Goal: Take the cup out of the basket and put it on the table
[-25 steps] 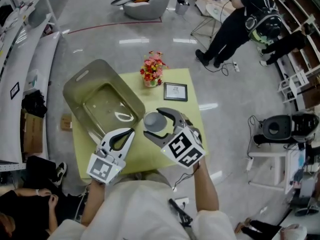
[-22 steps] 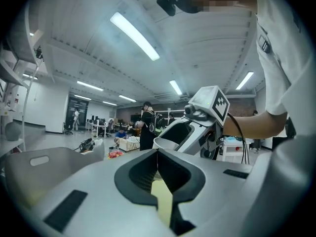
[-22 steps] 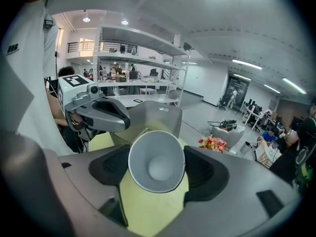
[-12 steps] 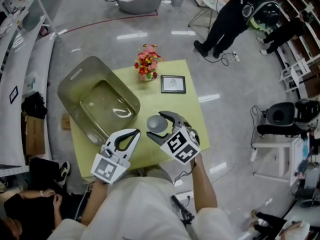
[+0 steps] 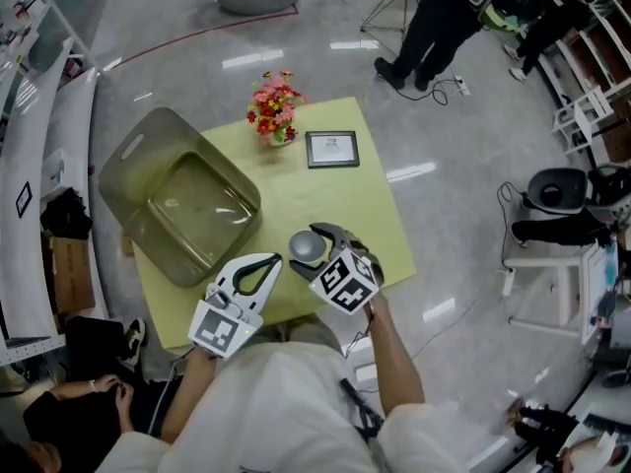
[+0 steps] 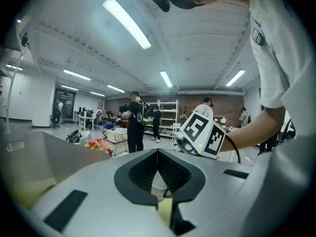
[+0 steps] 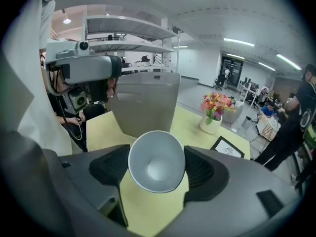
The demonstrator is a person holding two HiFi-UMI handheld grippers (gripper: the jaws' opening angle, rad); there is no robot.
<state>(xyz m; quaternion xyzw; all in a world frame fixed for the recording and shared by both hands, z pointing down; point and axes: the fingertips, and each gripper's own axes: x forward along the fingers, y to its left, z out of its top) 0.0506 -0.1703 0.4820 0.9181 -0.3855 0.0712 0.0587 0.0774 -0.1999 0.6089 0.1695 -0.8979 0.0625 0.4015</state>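
A grey cup (image 5: 309, 244) is held over the near right part of the yellow-green table (image 5: 345, 200), with my right gripper (image 5: 306, 248) shut on it. In the right gripper view the cup (image 7: 156, 157) sits between the two dark jaws, its open mouth turned toward the camera. The olive see-through basket (image 5: 177, 200) stands at the table's left, overhanging the edge, with nothing visible inside. My left gripper (image 5: 274, 261) is shut and holds nothing, just left of the cup; in its own view, the left gripper (image 6: 158, 154) has its jaw tips meeting.
A small vase of flowers (image 5: 271, 114) and a black picture frame (image 5: 330, 149) stand at the table's far side. A person (image 5: 444, 18) stands on the floor beyond. White shelving (image 5: 39, 166) runs along the left, and a stool (image 5: 555, 190) is at the right.
My right gripper has carried the cup nearer the table's front edge, away from the picture frame. The left gripper stays shut beside it. The head view has pulled back.
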